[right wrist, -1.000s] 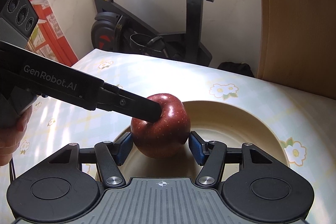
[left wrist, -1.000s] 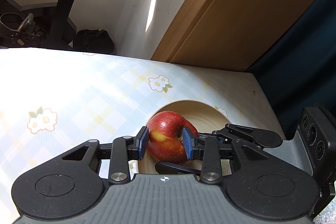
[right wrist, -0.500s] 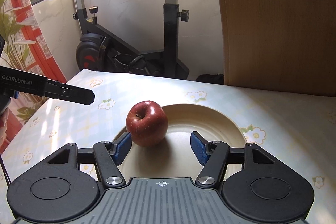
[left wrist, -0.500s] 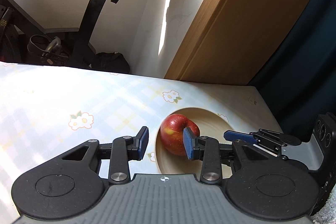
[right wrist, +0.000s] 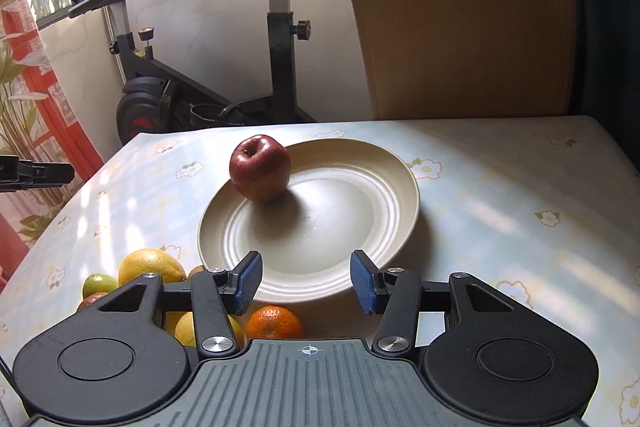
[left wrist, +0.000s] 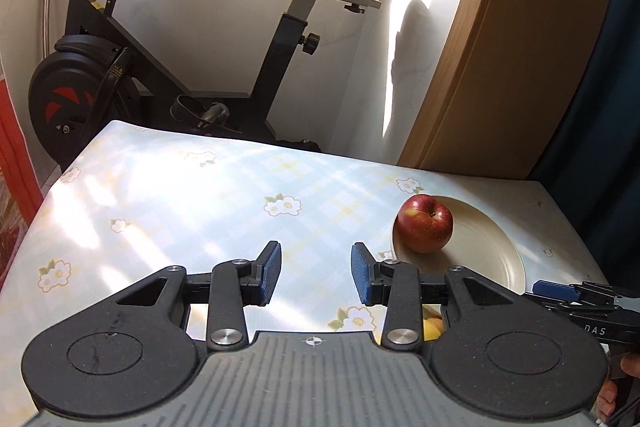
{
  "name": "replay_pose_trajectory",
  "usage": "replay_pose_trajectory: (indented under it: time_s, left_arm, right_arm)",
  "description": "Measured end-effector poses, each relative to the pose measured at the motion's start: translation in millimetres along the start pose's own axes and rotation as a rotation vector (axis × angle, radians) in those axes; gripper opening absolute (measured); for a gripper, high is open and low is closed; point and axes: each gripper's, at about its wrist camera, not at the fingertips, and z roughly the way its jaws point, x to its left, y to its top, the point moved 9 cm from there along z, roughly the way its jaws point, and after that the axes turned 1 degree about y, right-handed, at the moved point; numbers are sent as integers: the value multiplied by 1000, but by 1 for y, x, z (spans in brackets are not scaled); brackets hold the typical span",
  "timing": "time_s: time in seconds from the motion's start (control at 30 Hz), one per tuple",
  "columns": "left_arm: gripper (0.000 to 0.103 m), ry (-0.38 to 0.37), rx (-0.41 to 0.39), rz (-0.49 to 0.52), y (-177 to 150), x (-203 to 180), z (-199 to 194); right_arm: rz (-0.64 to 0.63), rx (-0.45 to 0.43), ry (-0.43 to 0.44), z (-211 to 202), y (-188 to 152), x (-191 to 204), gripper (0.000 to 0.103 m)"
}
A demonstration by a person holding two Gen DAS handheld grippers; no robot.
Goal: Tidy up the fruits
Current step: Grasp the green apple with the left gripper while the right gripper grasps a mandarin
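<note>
We see the red apple [right wrist: 260, 167] sitting at the plate's [right wrist: 360, 187] far-left rim, well beyond our right gripper [right wrist: 306, 281], whose spread jaws, just closing, pinch nothing.

"DAS" in pale letters on the black body of the right gripper [left wrist: 556, 287], low at the right edge of the left wrist view. Yellow warning sticker on the exercise bike [left wrist: 116, 71] frame, print too small to read. No other legible text.
</note>
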Motion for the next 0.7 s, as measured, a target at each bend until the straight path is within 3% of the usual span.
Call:
replay_pose_trajectory:
  time_s: [0.07, 0.13, 0.47, 0.7]
  left_arm:
    - [40, 7, -8, -2, -6, 2, -6]
    - [40, 0, -4, -16, -11, 3, -8]
    - [40, -6, 27, -43, -29, 15, -6]
    - [40, -45, 46, -49, -39, 15, -7]
  right_arm:
    - [23, 26, -13, 1, -10, -3, 35]
    - [36, 44, -18, 2, -17, -4, 33]
    - [69, 95, 28, 8, -22, 7, 36]
    - [162, 120, 65, 16, -27, 2, 36]
